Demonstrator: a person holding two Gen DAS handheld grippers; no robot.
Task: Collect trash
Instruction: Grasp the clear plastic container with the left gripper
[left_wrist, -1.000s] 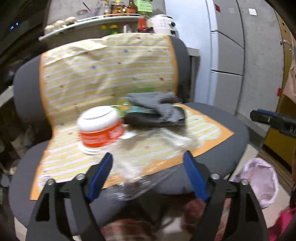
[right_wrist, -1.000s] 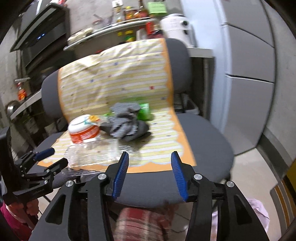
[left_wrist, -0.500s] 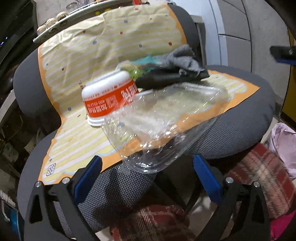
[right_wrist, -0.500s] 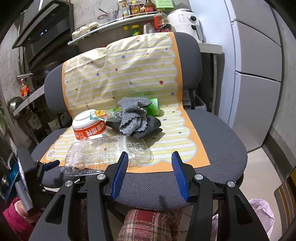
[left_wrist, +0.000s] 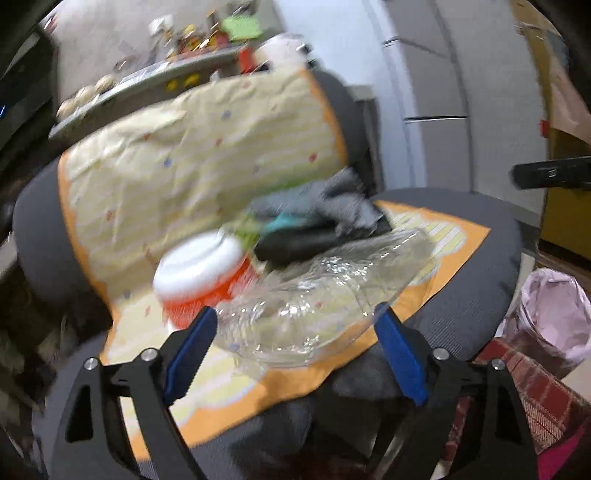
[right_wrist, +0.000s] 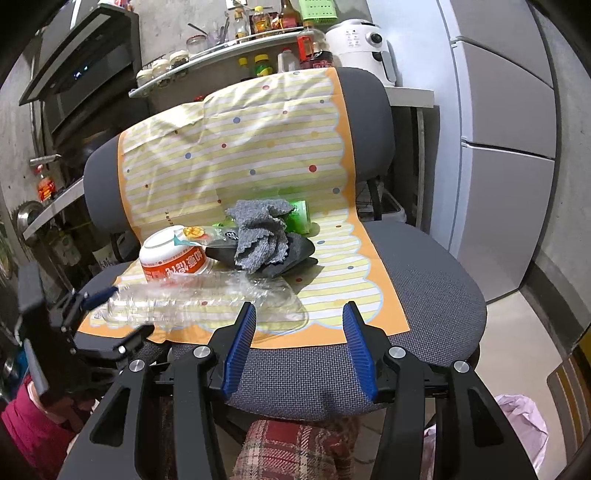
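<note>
Your inventory, largest first:

- Grey mesh office chair, seat and back draped with a yellow-striped, orange-bordered paper sheet; it carries all the loose litter.
- Kitchen behind: pale cabinet doors to the right, a cluttered shelf of bottles and jars, a white air fryer.
- Bin lined with a pink plastic bag, on the floor right of the chair; contents not discernible.
- Clear, crumpled plastic clamshell container, empty, lying at the seat's front edge, just in front of the cup.
- White paper cup with orange band, upside down on the sheet.
- Grey knitted cloth heaped over a black item, a green packet behind it.
- Your left gripper: jaws wide and just now narrowing, the clamshell's near end between the blue pads; whether they press it is unclear.
- Your right gripper: jaws half apart, holding nothing, over the seat's front edge.
</note>
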